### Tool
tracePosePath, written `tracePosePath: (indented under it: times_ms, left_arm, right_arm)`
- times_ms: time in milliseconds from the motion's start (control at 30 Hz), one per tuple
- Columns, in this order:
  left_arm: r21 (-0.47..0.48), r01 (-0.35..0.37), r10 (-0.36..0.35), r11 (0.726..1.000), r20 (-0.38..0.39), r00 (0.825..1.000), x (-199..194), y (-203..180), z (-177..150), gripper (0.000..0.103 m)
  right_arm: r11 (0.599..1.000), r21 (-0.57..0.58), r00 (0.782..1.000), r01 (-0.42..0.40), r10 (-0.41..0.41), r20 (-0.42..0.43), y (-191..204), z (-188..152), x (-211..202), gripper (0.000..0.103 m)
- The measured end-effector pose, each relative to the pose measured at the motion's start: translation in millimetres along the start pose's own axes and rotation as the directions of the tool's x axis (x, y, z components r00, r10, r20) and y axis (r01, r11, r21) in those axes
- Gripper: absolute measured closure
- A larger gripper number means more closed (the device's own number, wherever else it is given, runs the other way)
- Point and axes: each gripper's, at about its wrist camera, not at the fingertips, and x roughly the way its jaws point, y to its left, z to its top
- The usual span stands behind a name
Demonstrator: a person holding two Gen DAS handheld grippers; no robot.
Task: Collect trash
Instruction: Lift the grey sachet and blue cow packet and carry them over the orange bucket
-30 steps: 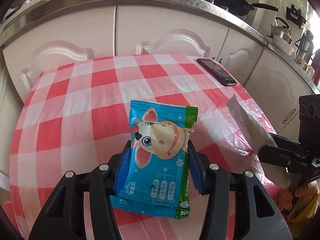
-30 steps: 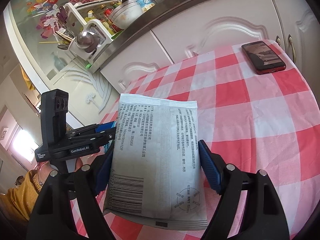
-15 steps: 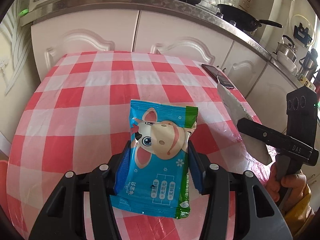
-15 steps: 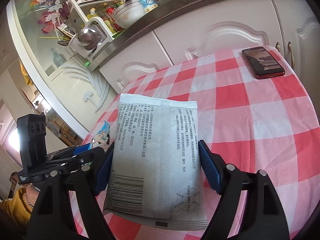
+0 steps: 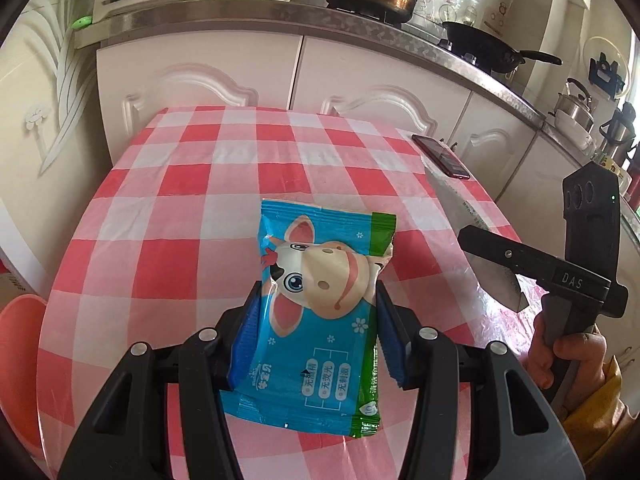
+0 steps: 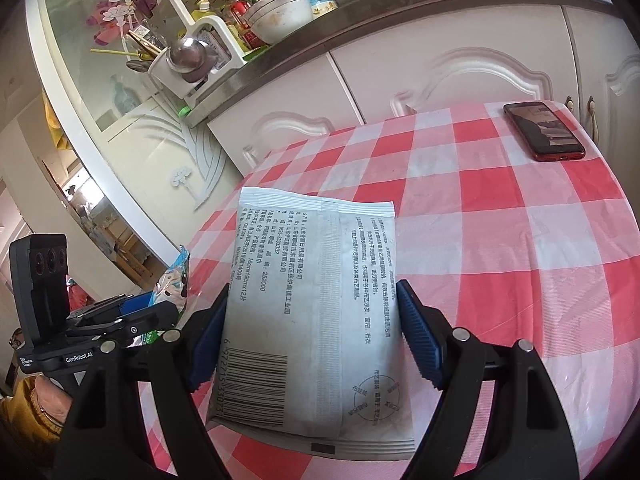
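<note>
Trash here seems to mean two flat packets, and both are already off the tabletop (image 5: pixel 192 184), each pinched in its own hand-held gripper. The left hand-held gripper (image 5: pixel 316 332) has its blue pads pressed on the two long edges of a blue wet-wipe packet with a cartoon cow (image 5: pixel 320 304), which sticks out forward above the red-and-white checked cloth. The right hand-held gripper (image 6: pixel 314 332) clamps a grey-white packet with printed text and a barcode (image 6: pixel 316 300) the same way, its jaws set wider for the broader pack; in the left wrist view that packet shows edge-on, held out over the right side of the cloth. So picking up looks done for these two items. What remains, as I judge it, is carrying them to a bin and letting go. A pink rounded container (image 5: pixel 18 364) shows at the lower left edge of the left wrist view, beside the tabletop; it may be the bin, though too little of it is visible to be sure. The only other thing lying on the cloth is a dark phone with a red case (image 6: pixel 544 130) near the far right corner, which is hardly trash, so no further litter is in sight.
</note>
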Motion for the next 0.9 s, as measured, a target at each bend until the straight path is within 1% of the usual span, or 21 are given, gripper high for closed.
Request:
tracePosePath:
  times_ms: [300,400,467,567,900]
  left_arm:
    - [-0.025,-0.047,0.047,0.999,0.004,0.999,-20.7,25.8,-17.0,0.050]
    - [-0.021,-0.067,0.067,0.998,0.010,0.998,-27.7,32.2,-21.4,0.050]
    - [-0.028,-0.070,0.070,0.997,0.013,0.997,-32.2,36.7,-23.0,0.050]
    - [-0.014,-0.089,0.090,0.996,0.027,0.996,-38.5,40.0,-25.1,0.050]
    - [-0.024,-0.090,0.091,0.996,0.050,0.995,-50.2,56.3,-31.7,0.050]
  right_arm:
    - [0.998,-0.054,0.999,-0.006,0.004,-0.045,36.3,-9.9,14.2,0.025]
    - [0.998,-0.053,0.998,-0.023,0.019,-0.060,46.6,-12.3,18.9,0.025]
    - [0.998,-0.058,0.997,-0.023,0.019,-0.069,53.0,-13.8,22.0,0.025]
    - [0.998,-0.056,0.997,-0.022,0.017,-0.081,60.2,-17.1,25.1,0.025]
    - [0.999,-0.039,0.994,0.002,-0.006,-0.110,77.3,-27.9,31.2,0.025]
